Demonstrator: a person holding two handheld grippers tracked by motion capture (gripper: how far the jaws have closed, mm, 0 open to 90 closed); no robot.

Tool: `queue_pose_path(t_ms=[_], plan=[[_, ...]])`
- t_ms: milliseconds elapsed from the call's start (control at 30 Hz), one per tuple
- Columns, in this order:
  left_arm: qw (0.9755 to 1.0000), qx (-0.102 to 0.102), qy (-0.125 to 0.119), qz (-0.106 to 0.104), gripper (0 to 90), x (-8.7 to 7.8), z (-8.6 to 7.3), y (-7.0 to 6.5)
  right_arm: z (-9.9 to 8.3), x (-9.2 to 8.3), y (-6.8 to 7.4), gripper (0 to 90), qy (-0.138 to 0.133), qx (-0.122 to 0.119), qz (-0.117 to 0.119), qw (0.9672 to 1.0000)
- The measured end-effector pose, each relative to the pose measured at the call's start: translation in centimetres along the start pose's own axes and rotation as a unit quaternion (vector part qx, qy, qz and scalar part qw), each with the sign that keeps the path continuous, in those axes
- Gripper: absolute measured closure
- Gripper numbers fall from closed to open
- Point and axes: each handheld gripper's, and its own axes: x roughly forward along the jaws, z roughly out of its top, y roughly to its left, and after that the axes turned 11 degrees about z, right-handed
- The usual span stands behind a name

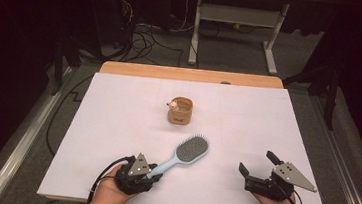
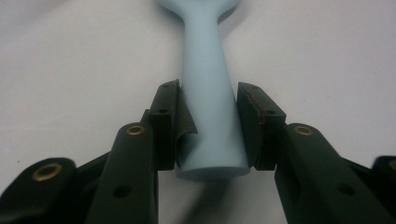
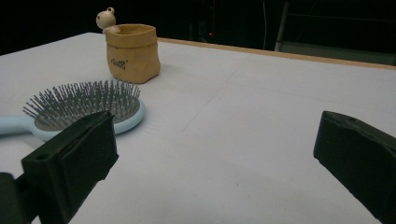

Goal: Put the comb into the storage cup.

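Note:
A light blue hairbrush (image 1: 192, 150) lies bristles up on the white table cover (image 1: 117, 121), its handle pointing toward the near left. My left gripper (image 1: 154, 172) is shut on that handle; in the left gripper view both pads (image 2: 166, 123) press the sides of the handle (image 2: 208, 84) close to its butt end. The brush head (image 3: 88, 105) also sits to the left in the right gripper view. My right gripper (image 1: 257, 162) rests near the front right of the table, open, with nothing between its jaws (image 3: 215, 140).
A small tan sack-shaped pot (image 1: 180, 111) with a little pale figure on its rim (image 3: 106, 18) stands beyond the brush, mid-table. The table's wooden far edge (image 1: 191, 75) backs onto a dark floor with cables and a desk frame (image 1: 236, 32).

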Motion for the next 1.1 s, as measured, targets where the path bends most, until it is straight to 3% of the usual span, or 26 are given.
queue_pose_path(t_ms=[333,1100], plan=[[1.0000,-0.006,0.005,-0.004,61.8,-1.9,0.1,1.2,0.2,0.1,0.1,0.3,-0.004,-0.003,0.003,1.0000],[0.9996,0.006,0.023,0.015,61.7,-2.9,-0.6,1.7,0.4,0.5,0.2,0.4,-0.006,-0.001,0.008,0.9999]])
